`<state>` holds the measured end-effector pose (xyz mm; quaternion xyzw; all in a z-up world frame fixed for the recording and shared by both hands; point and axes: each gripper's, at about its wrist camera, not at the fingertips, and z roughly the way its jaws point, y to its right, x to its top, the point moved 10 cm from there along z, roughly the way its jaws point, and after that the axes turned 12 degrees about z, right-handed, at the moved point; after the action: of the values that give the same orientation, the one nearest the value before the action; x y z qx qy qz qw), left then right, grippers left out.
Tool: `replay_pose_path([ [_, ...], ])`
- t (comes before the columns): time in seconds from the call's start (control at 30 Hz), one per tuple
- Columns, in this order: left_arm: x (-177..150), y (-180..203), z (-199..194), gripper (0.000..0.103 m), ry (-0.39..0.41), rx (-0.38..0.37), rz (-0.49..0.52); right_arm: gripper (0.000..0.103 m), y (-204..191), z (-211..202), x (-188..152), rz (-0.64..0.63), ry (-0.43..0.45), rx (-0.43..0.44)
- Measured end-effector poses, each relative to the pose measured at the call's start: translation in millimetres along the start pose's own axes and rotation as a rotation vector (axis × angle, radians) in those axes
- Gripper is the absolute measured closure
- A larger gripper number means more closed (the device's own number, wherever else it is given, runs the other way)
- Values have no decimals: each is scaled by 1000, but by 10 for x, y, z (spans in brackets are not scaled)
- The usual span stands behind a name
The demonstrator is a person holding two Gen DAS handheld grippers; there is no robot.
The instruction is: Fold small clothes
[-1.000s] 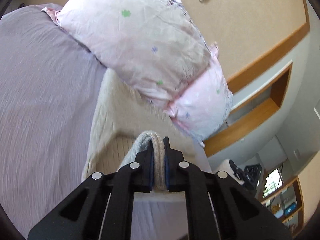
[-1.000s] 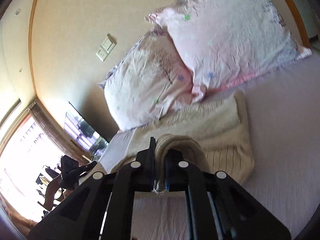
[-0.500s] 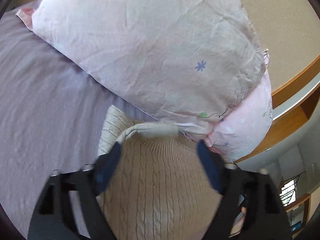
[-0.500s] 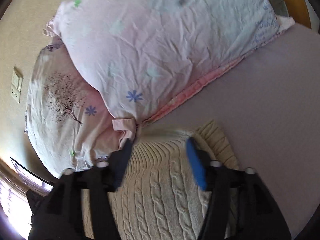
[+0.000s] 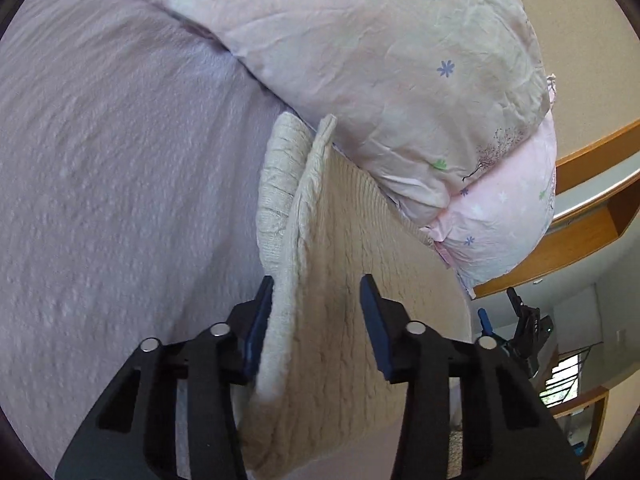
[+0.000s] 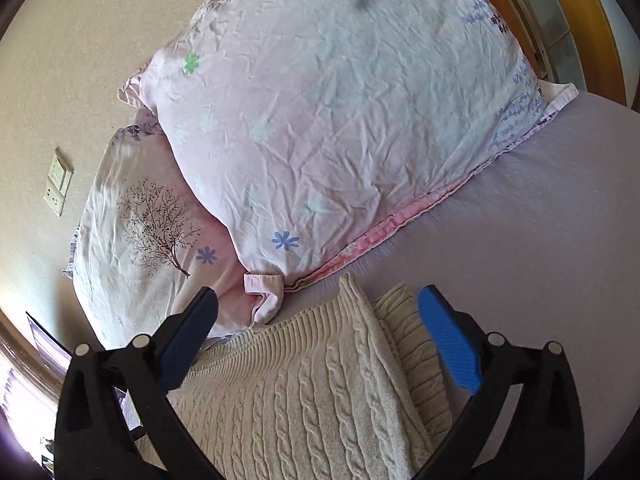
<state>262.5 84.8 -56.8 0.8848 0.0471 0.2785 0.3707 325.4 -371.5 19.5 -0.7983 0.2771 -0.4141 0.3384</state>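
A cream cable-knit sweater (image 5: pixel 344 280) lies folded on the lilac bed sheet (image 5: pixel 120 200), its far edge against the pillows. My left gripper (image 5: pixel 316 312) is open, with its blue pads on either side of the sweater's left folded edge, not pinching it. In the right wrist view the sweater (image 6: pixel 312 392) lies flat under my right gripper (image 6: pixel 320 320), which is wide open and empty above its ribbed edge and right corner.
Two pink floral pillows (image 6: pixel 340 120) lean against the beige wall just beyond the sweater; they also show in the left wrist view (image 5: pixel 380 60). A wall switch (image 6: pixel 58 184) is at left. Wooden shelving (image 5: pixel 592 216) stands at right. Bare sheet (image 6: pixel 540 240) lies to the right.
Both grippers were shut on the sweater's edge a second ago. They carried it over towards the pillows, opened and let it go. The sweater now lies folded flat.
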Motion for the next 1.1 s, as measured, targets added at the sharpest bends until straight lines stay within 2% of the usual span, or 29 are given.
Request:
replay_pose_path([
  [0.07,-2,42,38,81,22,-45,-79,3,-13,-15,16,0,-8,16],
  [0.13,84,290,-14,85,72,-131,-101,3,-25,-85,61,-14,6,24],
  [0.2,200,757,-23,85,103,-197,-37,3,-50,-188,132,-45,39,28],
  [0.3,293,1655,185,85,97,-359,59,3,-56,-369,271,-80,108,29],
  [0.37,257,2250,556,85,50,-486,86,3,-22,-436,341,-91,135,23],
  [0.43,116,2728,1080,85,-34,-588,87,3,13,-420,363,-113,124,3],
  [0.5,-118,3072,1585,85,-173,-689,43,3,58,-381,361,-132,102,-17],
  [0.53,-251,3203,1754,85,-250,-735,16,3,82,-363,358,-133,83,-20],
  [0.57,-337,3274,1820,85,-286,-750,10,3,104,-353,353,-125,62,-14],
  [0.6,-366,3312,1793,84,-282,-748,44,3,120,-343,342,-111,35,-2],
  [0.67,-281,3262,1607,82,-215,-692,156,3,137,-290,275,-80,-47,21],
  [0.7,-194,3156,1491,65,-170,-629,202,3,150,-253,215,-69,-90,20],
  [0.73,-94,3016,1400,36,-124,-548,233,3,153,-203,151,-65,-129,14],
  [0.77,5,2819,1305,26,-76,-437,258,3,176,-144,78,-68,-168,-3],
  [0.83,139,2460,1186,23,-30,-266,301,6,254,-17,-69,-71,-245,-64],
  [0.87,177,2281,1167,23,-27,-197,300,17,264,15,-125,-76,-266,-74],
  [0.9,205,2115,1165,23,-29,-152,278,33,247,16,-156,-80,-274,-66],
  [0.97,155,1898,1199,23,-68,-126,225,47,142,-33,-212,-101,-292,-4],
  [1.03,83,1759,1243,23,-97,-115,213,48,72,-55,-300,-144,-318,12],
  [1.1,15,1721,1305,23,-106,-87,239,51,56,-15,-429,-194,-357,-10],
])
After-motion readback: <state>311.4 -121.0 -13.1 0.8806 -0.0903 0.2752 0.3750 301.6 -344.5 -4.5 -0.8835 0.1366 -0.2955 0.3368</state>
